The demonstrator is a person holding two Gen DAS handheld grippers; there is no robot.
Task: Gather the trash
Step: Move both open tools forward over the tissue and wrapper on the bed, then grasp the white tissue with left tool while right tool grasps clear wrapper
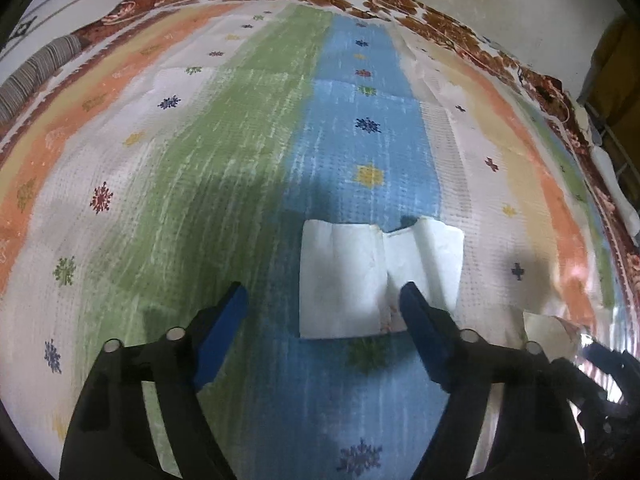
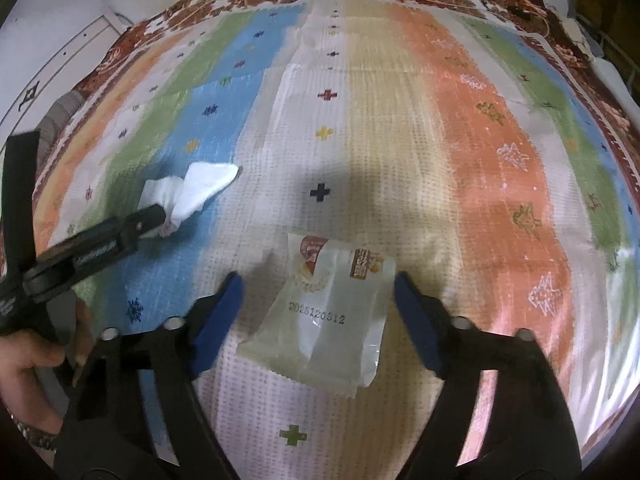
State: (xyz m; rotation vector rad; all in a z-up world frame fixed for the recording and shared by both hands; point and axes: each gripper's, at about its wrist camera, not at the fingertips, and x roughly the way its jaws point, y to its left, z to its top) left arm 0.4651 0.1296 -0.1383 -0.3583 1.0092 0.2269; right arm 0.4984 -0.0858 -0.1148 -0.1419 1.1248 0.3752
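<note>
While nothing is yet lifted, the white tissue [image 1: 360,276] is straddled at twelve o'clock by the left gripper [image 1: 324,300], jaws apart, and the snack wrapper [image 2: 324,312] likewise by the unclamped right gripper [image 2: 316,286] on the striped cloth [image 2: 480,160].

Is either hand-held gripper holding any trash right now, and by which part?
Nothing is held yet. The left hand-held gripper stands open around the white tissue. The right hand-held gripper stands open astride the clear snack wrapper, which lies flat on the striped cloth.
</note>
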